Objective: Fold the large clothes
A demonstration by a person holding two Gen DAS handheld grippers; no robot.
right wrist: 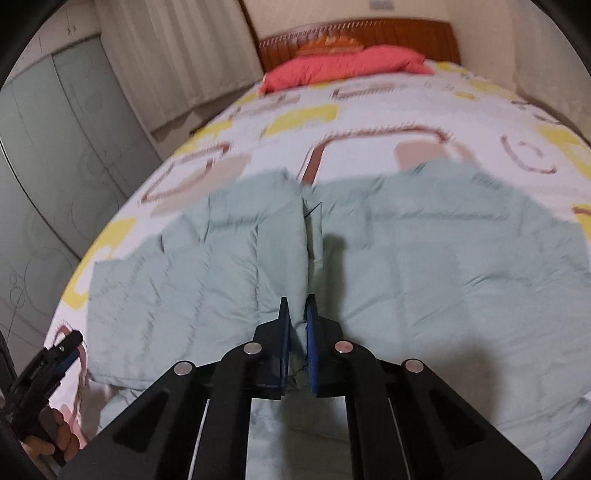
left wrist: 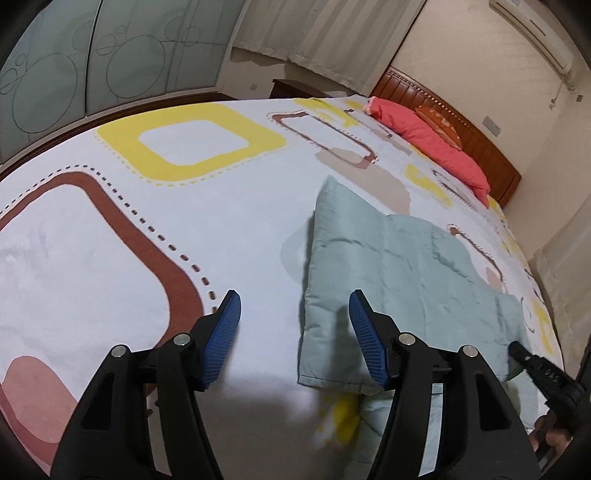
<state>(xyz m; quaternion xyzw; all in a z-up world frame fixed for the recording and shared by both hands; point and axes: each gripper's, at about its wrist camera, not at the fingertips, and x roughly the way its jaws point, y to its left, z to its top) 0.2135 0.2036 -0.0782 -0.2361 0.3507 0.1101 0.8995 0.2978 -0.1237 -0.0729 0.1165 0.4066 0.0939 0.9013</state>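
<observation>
A pale green quilted jacket (left wrist: 406, 266) (right wrist: 424, 258) lies spread flat on the patterned bedspread (left wrist: 147, 221) (right wrist: 369, 110). My left gripper (left wrist: 294, 300) is open just above the jacket's near left edge; its blue pads (left wrist: 225, 339) press on nothing. In the right wrist view my right gripper (right wrist: 297, 304) is shut on a pinch of the jacket's near hem, close to the front opening. A strip of green fabric shows between its pads (right wrist: 312, 332). The right gripper's tip (left wrist: 517, 349) sits at the jacket's near right corner. The left gripper (right wrist: 70, 343) shows at the lower left beside the jacket, held by a hand.
A red pillow (left wrist: 432, 144) (right wrist: 343, 66) lies against the wooden headboard (left wrist: 461, 122) (right wrist: 354, 33) at the far end of the bed. Frosted wardrobe doors (left wrist: 74, 74) (right wrist: 55, 147) and curtains (right wrist: 173, 48) flank the left side. The bed's near edge runs just below the grippers.
</observation>
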